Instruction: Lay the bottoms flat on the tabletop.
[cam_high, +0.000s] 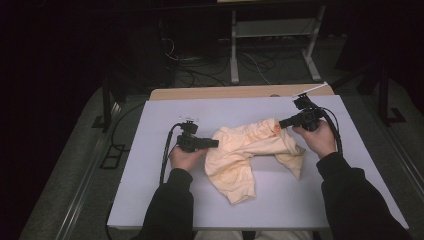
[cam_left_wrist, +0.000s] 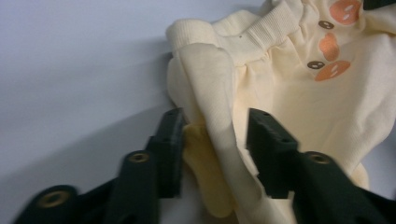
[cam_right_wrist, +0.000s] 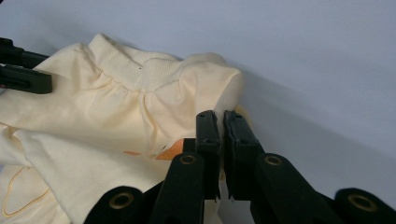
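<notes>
A pale yellow child's garment (cam_high: 240, 150) with orange prints lies crumpled in the middle of the white table (cam_high: 165, 115). My left gripper (cam_high: 216, 143) is at the garment's left edge. In the left gripper view its jaws (cam_left_wrist: 217, 121) stand apart around a raised fold of the garment (cam_left_wrist: 289, 84), with a gap still showing beside the right jaw. My right gripper (cam_high: 281, 122) is at the garment's far right corner. In the right gripper view it (cam_right_wrist: 219, 116) is shut, pinching the edge of the garment (cam_right_wrist: 93, 107) beside the ribbed collar.
A wooden strip (cam_high: 225, 92) runs along the table's far edge. Beyond it, cables and a metal frame's legs (cam_high: 234, 55) are on the dark floor. Bare white table surface lies on every side of the garment. The left gripper (cam_right_wrist: 23, 70) shows far off in the right gripper view.
</notes>
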